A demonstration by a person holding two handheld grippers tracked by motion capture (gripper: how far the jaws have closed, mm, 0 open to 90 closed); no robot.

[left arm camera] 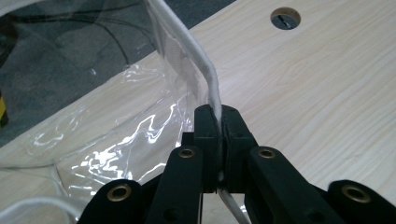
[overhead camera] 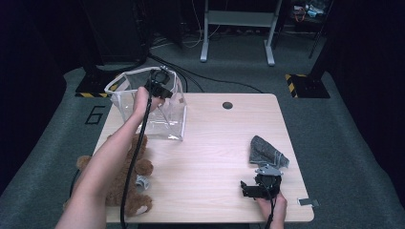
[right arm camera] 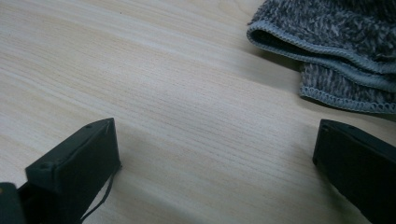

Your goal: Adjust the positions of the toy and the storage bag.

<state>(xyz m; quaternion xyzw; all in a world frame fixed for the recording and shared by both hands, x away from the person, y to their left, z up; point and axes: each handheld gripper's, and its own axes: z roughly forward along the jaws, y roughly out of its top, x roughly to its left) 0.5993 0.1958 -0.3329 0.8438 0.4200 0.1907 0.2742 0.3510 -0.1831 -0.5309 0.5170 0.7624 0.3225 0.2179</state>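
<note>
A clear plastic bag (overhead camera: 157, 114) with a white corded rim (left arm camera: 205, 70) stands open at the table's back left. My left gripper (overhead camera: 160, 90) is shut on that rim (overhead camera: 143, 71), which runs between its jaws in the left gripper view (left arm camera: 218, 122). A folded grey cloth (overhead camera: 265, 150) lies at the front right. My right gripper (overhead camera: 260, 187) rests low by the front edge, just short of the cloth (right arm camera: 336, 42), open with nothing between its jaws (right arm camera: 215, 154).
A brown teddy bear (overhead camera: 126, 183) lies at the front left under the person's left forearm. A cable hole (overhead camera: 227, 105) sits near the table's back edge. Bare wooden tabletop (overhead camera: 215, 148) spreads between bag and cloth. A small tag (overhead camera: 308, 202) lies at the front right corner.
</note>
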